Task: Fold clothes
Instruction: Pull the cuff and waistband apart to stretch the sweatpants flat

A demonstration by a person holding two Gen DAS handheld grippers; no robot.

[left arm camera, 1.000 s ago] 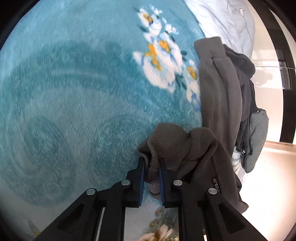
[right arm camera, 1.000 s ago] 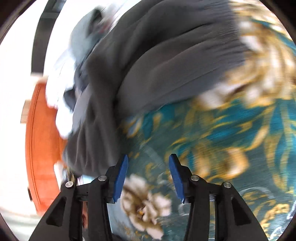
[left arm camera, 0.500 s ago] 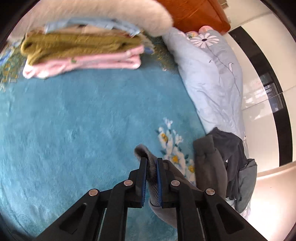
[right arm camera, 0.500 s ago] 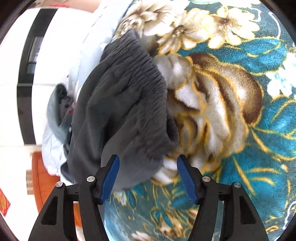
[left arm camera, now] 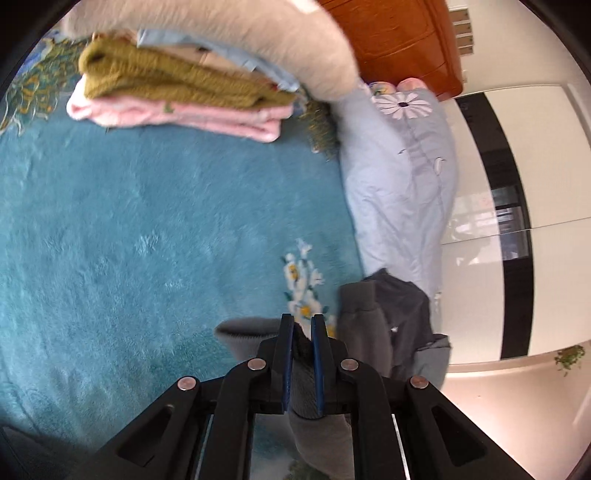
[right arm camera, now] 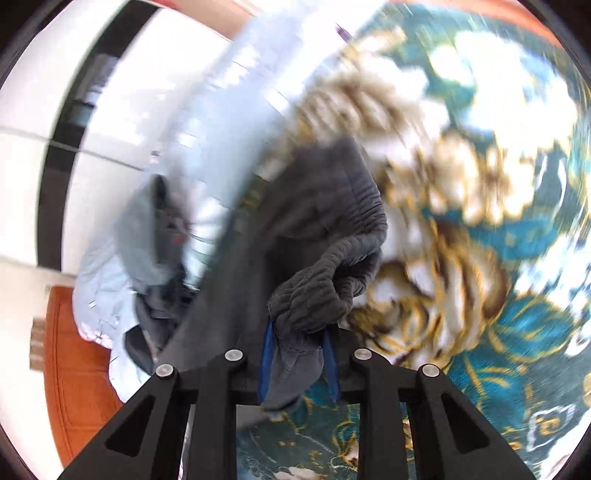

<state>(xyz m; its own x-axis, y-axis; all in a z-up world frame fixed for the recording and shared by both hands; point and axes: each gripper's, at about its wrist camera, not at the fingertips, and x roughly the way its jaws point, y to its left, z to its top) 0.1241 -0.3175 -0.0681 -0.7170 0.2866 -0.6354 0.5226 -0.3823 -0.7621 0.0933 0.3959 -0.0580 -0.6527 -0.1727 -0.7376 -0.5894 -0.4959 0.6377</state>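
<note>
A grey-brown garment point(left arm camera: 314, 424) is pinched between my left gripper's point(left arm camera: 302, 325) blue pads, its cuff end point(left arm camera: 243, 330) sticking out left, lifted over the teal blanket point(left arm camera: 147, 240). In the right wrist view my right gripper point(right arm camera: 299, 332) is shut on the ribbed gathered band of the same grey garment point(right arm camera: 325, 229), which hangs up and away from it. More of the garment and dark grey clothes point(left arm camera: 399, 317) lie in a heap at the blanket's right edge.
A stack of folded clothes, pink point(left arm camera: 177, 114) under olive point(left arm camera: 177, 81), sits at the far end under a beige pillow point(left arm camera: 258, 37). A pale blue duvet point(left arm camera: 402, 184) runs along the right. An orange wooden headboard point(left arm camera: 399, 33) stands behind. The blanket shows gold flowers point(right arm camera: 461, 240).
My right gripper has closed from open onto the garment's ribbed band. My left gripper stays shut on the garment and has tilted a bit further toward the folded stack.
</note>
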